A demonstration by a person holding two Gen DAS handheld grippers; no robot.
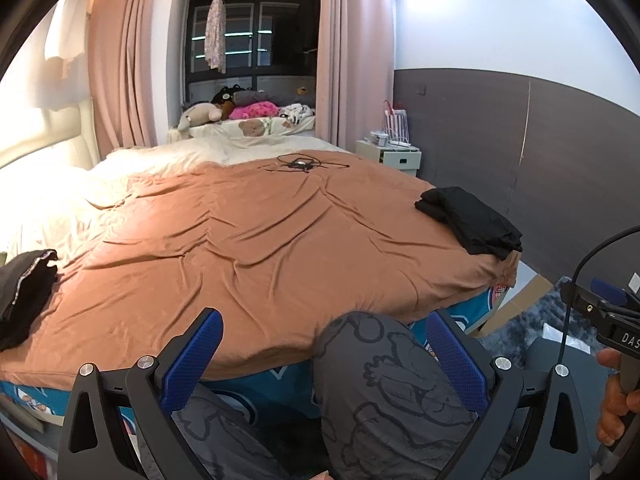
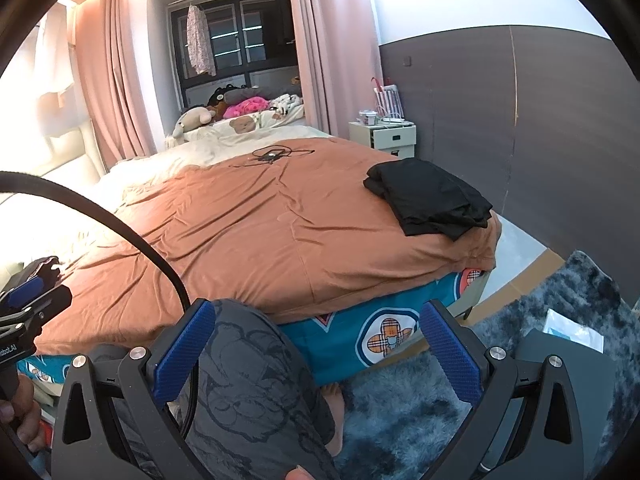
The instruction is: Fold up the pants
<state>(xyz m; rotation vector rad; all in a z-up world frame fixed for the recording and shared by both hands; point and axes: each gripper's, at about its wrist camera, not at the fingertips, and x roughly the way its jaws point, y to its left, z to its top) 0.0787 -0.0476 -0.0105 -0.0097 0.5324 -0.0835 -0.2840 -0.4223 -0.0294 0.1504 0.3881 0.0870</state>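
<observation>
Black pants (image 2: 430,196): folded, lying at bed (image 2: 260,240) corner; dark pile (image 1: 24,296) opposite. Left gripper (image 1: 324,356) and right gripper (image 2: 316,348): jaws spread, empty.

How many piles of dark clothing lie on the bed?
2: one folded black pile at the bed's right edge, one dark pile at its left edge, partly cut off.

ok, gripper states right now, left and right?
Left gripper: open, holding nothing, short of the bed.
Right gripper: open, holding nothing.
</observation>
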